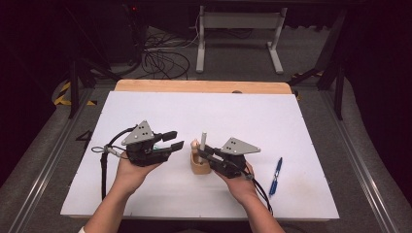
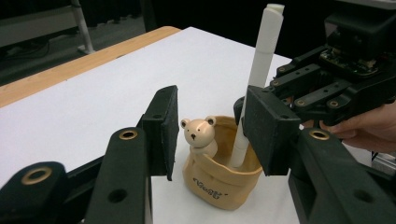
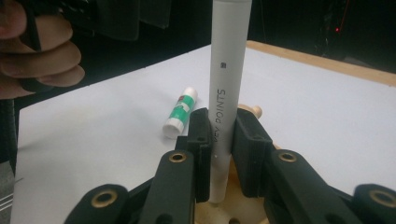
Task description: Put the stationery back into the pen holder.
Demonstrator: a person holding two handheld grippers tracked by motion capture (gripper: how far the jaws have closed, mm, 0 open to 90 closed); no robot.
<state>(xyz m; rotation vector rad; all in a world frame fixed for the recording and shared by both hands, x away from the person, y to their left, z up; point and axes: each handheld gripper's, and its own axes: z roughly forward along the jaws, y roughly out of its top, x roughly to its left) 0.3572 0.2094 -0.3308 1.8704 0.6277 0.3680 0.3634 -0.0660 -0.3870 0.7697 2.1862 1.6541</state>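
bear-shaped holder [image 2: 222, 179], white marker [image 2: 254, 84] upright inside, seemingly touching bottom

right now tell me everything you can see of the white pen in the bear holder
The white pen is a slim matte cylinder, plastic by its look, with grey lettering along the barrel. It stands nearly upright, leaning slightly, its lower end inside the tan bear holder near the middle of the table. The right gripper is shut on its lower barrel, both pads pressing it.

White pen [image 3: 227, 93] printed "…EY POINTS", holder's [image 2: 219, 186] lettering too small to read
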